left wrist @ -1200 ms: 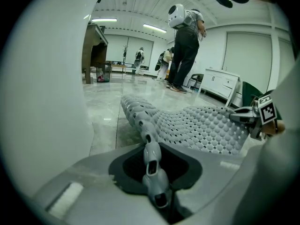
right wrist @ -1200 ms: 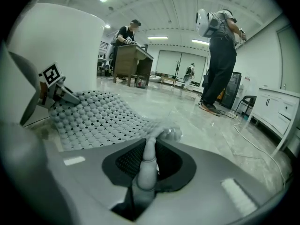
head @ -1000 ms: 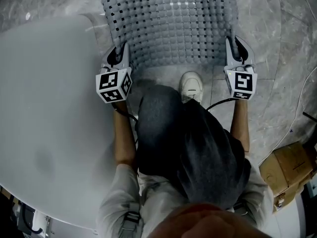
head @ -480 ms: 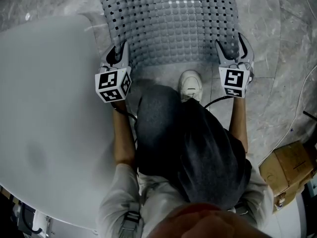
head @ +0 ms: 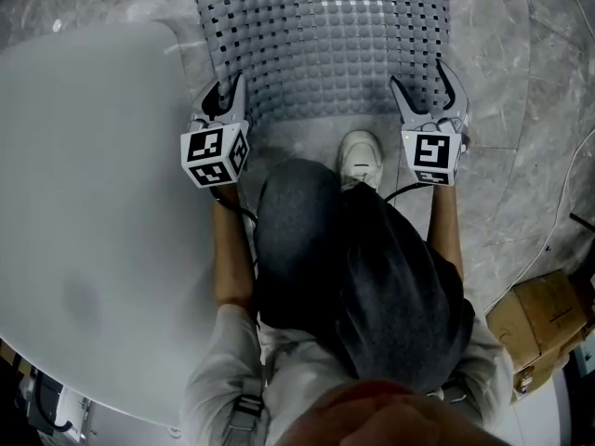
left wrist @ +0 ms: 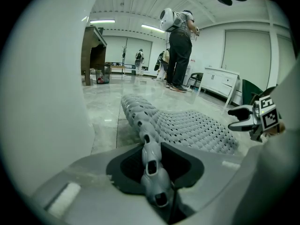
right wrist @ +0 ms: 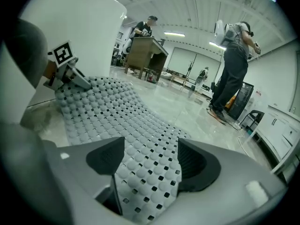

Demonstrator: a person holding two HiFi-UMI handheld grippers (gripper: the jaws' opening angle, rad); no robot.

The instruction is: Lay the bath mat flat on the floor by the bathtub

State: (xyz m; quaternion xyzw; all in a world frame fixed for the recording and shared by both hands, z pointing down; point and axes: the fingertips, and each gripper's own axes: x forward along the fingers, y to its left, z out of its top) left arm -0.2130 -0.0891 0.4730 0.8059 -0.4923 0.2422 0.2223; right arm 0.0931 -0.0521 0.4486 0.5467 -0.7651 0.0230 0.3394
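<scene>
A grey perforated bath mat (head: 325, 45) lies on the marble floor beside the white bathtub (head: 93, 203). My left gripper (head: 221, 100) is at the mat's near left corner. Its jaws have just been opening, and the mat's edge (left wrist: 150, 144) stands upright between the pads with a dark gap on each side. My right gripper (head: 425, 86) is at the near right corner. Its jaws have just been opening too and now stand wide, with the mat (right wrist: 145, 168) lying flat between them, not gripped. The left gripper view also shows the right gripper (left wrist: 243, 124).
The person's white shoe (head: 359, 159) stands just behind the mat's near edge. A cardboard box (head: 544, 319) and a cable (head: 558, 212) lie at the right. The tub wall (right wrist: 70, 22) rises along the mat's left side. People (left wrist: 178, 46) and a wooden desk (right wrist: 145, 53) are far off.
The right gripper's jaws spread wide and let go of the mat's right corner, and that gripper shifted a little inward. The left gripper stayed put at its corner.
</scene>
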